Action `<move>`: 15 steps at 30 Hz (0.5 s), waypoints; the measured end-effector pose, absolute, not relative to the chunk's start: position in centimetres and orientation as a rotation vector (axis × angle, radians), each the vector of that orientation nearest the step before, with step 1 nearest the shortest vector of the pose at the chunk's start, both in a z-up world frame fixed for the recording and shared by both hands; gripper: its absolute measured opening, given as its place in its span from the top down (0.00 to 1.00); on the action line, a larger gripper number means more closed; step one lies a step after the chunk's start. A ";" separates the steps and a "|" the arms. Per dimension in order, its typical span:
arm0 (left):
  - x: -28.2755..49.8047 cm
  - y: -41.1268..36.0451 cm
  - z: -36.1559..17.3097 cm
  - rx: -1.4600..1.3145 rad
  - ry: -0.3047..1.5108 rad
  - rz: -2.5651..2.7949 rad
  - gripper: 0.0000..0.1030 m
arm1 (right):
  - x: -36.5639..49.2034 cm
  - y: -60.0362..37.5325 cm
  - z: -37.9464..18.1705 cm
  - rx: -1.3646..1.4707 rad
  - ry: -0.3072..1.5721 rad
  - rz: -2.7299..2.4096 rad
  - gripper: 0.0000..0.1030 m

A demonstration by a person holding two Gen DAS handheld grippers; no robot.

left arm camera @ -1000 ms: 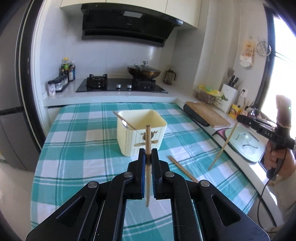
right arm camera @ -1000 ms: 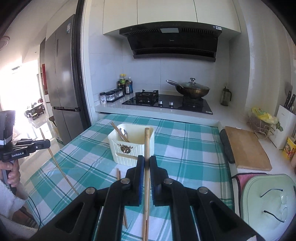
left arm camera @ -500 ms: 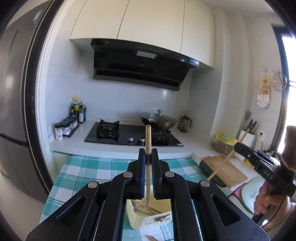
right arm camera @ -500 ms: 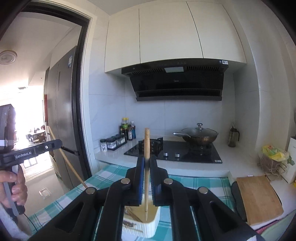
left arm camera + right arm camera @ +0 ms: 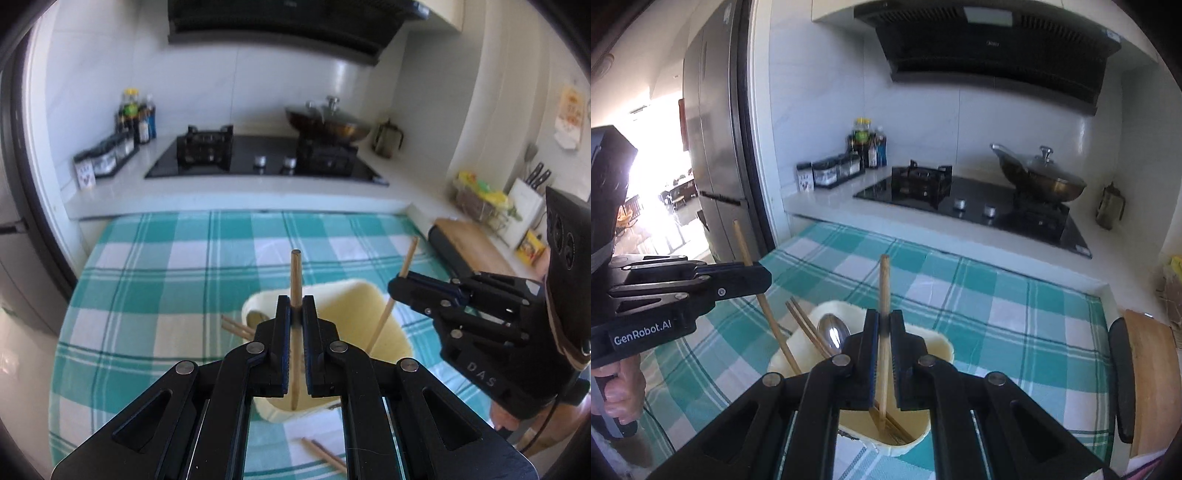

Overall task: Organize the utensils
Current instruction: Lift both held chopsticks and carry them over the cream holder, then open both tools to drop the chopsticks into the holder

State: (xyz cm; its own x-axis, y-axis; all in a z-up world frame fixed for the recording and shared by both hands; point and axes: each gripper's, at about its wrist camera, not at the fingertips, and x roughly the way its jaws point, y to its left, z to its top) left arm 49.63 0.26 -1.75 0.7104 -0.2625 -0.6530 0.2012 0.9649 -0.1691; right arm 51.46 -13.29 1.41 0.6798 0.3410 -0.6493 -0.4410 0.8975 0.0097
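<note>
Over the cream holder [image 5: 332, 295] on the checked counter [image 5: 147, 280], the left tool [image 5: 295, 314] and right tool [image 5: 882, 325] each pinch 1 chopstick [image 5: 295, 273] mid-shaft, tips inside it; the sticks look light, stiff and smooth, likely best gripped mid-length.

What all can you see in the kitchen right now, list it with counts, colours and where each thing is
bin: one, cream, on the cloth, under both tongs
held chopsticks: two, wood, one in each tongs, tips over the bin
chopsticks in bin: a pair, wood, leaning on its rim
loose chopsticks: a pair, wood, on the cloth near the bin
spoon: one, metal, in the bin
cloth: one, teal and white check, on the table
wok: one, dark, lidded, on the hob
hob: one, black, on the counter
board: one, wood, right counter
left tongs: black, shut on a chopstick
right tongs: black, shut on a chopstick
</note>
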 end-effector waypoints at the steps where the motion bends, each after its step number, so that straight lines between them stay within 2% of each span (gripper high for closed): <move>1: 49.7 0.3 -2.3 -0.088 0.747 -0.251 0.95 | 51.9 -13.1 0.7 -0.155 0.717 0.438 0.93; 3: 49.4 0.5 -2.8 -0.096 0.752 -0.240 0.84 | 52.2 -12.9 -0.1 -0.141 0.724 0.441 0.91; 5: 47.8 1.4 -3.0 -0.125 0.728 -0.230 0.45 | 51.8 -12.8 0.1 -0.121 0.707 0.430 0.69; 7: 45.5 2.6 -3.6 -0.137 0.716 -0.203 0.31 | 50.7 -13.9 0.9 -0.075 0.661 0.429 0.59; 10: 41.5 3.8 -6.2 -0.100 0.797 -0.200 0.29 | 47.2 -16.2 1.9 -0.071 0.628 0.407 0.58; 12: 38.3 4.2 -8.9 -0.075 0.868 -0.191 0.23 | 44.3 -18.1 1.3 -0.110 0.643 0.378 0.52; 13: 36.3 4.4 -10.7 -0.071 0.904 -0.179 0.19 | 42.6 -19.2 0.6 -0.122 0.659 0.359 0.46; 15: 32.9 4.4 -14.0 -0.085 0.973 -0.158 0.19 | 39.0 -21.7 -1.8 -0.135 0.701 0.316 0.46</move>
State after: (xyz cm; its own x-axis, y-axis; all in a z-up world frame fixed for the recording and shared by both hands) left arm 32.89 4.42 -14.04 0.5526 -0.1715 -0.8156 0.0955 0.9852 -0.1425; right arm 38.99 -21.73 -1.77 0.7193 0.2403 -0.6518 -0.3300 0.9439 -0.0161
